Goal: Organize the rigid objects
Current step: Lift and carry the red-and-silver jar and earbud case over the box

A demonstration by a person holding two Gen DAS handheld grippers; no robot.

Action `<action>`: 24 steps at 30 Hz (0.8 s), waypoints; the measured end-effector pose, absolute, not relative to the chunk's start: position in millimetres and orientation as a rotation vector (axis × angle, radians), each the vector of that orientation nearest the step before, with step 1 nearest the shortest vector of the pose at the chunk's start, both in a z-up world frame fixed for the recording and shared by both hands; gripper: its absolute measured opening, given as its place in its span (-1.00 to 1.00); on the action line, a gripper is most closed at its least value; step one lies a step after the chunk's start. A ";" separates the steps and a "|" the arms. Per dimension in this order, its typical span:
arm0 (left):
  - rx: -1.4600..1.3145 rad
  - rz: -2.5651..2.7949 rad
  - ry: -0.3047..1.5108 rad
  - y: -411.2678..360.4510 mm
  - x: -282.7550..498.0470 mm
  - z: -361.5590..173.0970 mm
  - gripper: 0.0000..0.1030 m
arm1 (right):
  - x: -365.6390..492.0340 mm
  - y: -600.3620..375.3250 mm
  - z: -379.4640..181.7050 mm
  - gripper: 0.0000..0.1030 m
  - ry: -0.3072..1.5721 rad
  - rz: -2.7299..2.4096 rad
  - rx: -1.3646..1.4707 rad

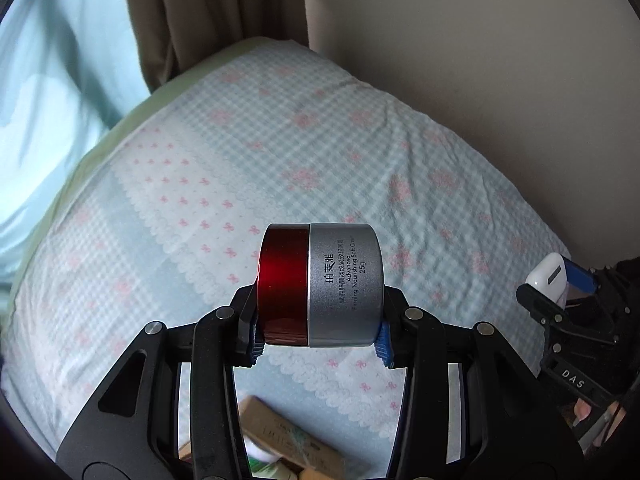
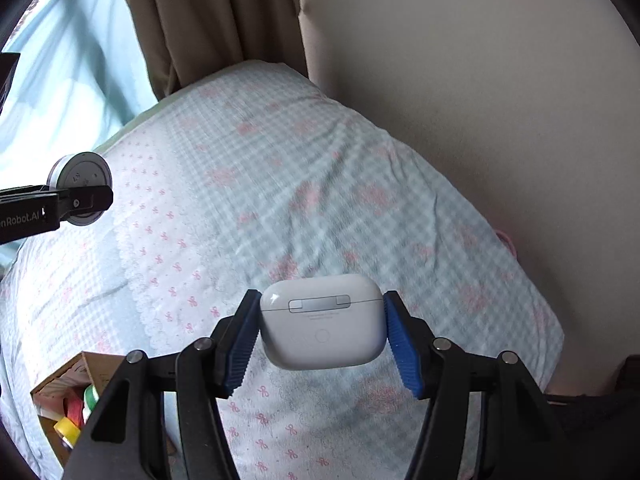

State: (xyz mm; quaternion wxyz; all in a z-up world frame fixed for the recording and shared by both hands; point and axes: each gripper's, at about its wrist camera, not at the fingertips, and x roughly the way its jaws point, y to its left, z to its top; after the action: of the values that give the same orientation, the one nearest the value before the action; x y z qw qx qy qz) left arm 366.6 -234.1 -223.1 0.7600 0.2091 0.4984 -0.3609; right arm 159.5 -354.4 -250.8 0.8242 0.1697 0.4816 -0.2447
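Note:
My left gripper (image 1: 320, 340) is shut on a cream jar (image 1: 324, 284) with a red lid and a silver body, held sideways above the bed. The jar's round base also shows in the right wrist view (image 2: 82, 178) at the far left. My right gripper (image 2: 322, 344) is shut on a white earbud case (image 2: 322, 322), hinge side facing me, held above the bed. The case also shows in the left wrist view (image 1: 548, 280) at the right edge.
A bed with a blue checked cover with pink bows (image 1: 280, 152) fills both views. A cardboard box (image 2: 64, 396) with coloured tape rolls sits at the lower left; it also shows under the left gripper (image 1: 280, 440). A brown curtain (image 2: 208, 20) and a beige wall (image 2: 480, 80) stand behind.

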 end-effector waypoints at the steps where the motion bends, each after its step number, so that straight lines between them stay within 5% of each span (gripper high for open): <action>1: 0.443 -0.773 1.074 -221.3 362.4 -210.9 -0.25 | 160.2 -347.8 -239.0 0.10 1.018 -0.501 0.342; 12: 0.285 -0.599 1.052 -48.9 313.2 -149.5 -0.25 | 182.3 -240.6 -152.5 0.10 0.989 -0.191 0.240; 24: 0.175 -0.416 1.146 109.6 278.3 -208.7 -0.25 | 210.8 -97.8 -176.2 0.10 1.047 0.063 0.149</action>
State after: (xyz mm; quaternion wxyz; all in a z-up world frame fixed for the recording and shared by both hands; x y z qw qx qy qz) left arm 278.3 109.6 -208.7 0.8163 0.0823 0.5375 -0.1952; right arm 210.8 -97.8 -176.2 0.8629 0.0710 0.4995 0.0301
